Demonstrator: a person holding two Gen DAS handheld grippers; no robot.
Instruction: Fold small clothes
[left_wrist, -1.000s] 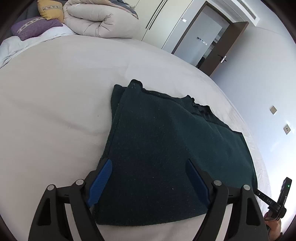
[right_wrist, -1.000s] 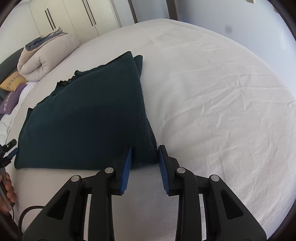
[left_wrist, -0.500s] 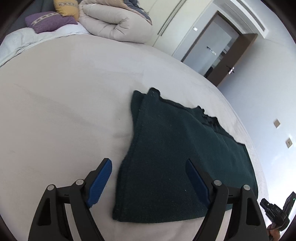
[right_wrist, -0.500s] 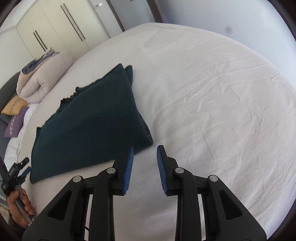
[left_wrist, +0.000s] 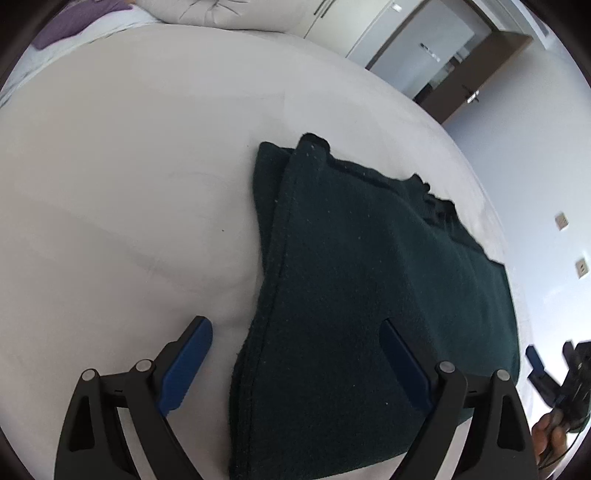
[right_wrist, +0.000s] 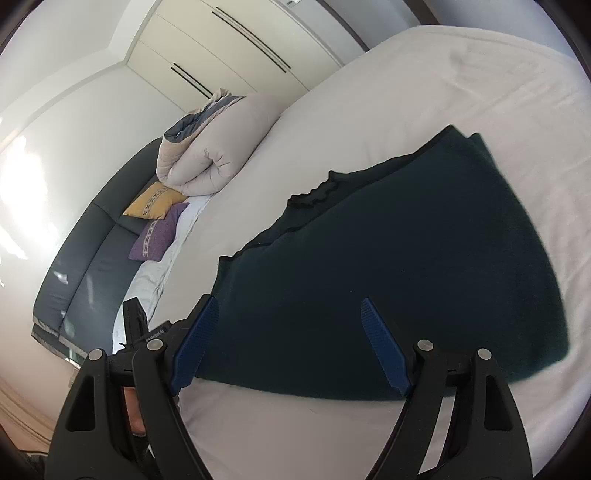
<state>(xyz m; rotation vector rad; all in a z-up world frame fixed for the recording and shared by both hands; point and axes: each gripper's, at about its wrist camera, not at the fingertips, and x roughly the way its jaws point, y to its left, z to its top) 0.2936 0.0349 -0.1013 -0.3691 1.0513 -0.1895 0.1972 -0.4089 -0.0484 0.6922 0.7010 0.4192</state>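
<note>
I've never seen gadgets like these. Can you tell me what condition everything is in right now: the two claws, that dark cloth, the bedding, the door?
left gripper: open, holding nothing.
right gripper: open, holding nothing.
dark green garment: folded, flat on the bed.
duvet: rolled up by the pillows.
door: open.

White bed sheet (right_wrist: 424, 103), lightly creased. At its head end, a rolled beige duvet (right_wrist: 218, 147) with a grey-blue lining. Beside the duvet, a yellow patterned cushion (right_wrist: 155, 201) and, touching it, a purple patterned cushion (right_wrist: 159, 236), both leaning against a dark padded headboard (right_wrist: 92, 258). Behind the duvet, cream wardrobe doors (right_wrist: 221, 48) with long dark handles. Opposite: open brown door (left_wrist: 476, 70); two wall sockets (left_wrist: 561, 221).
</note>
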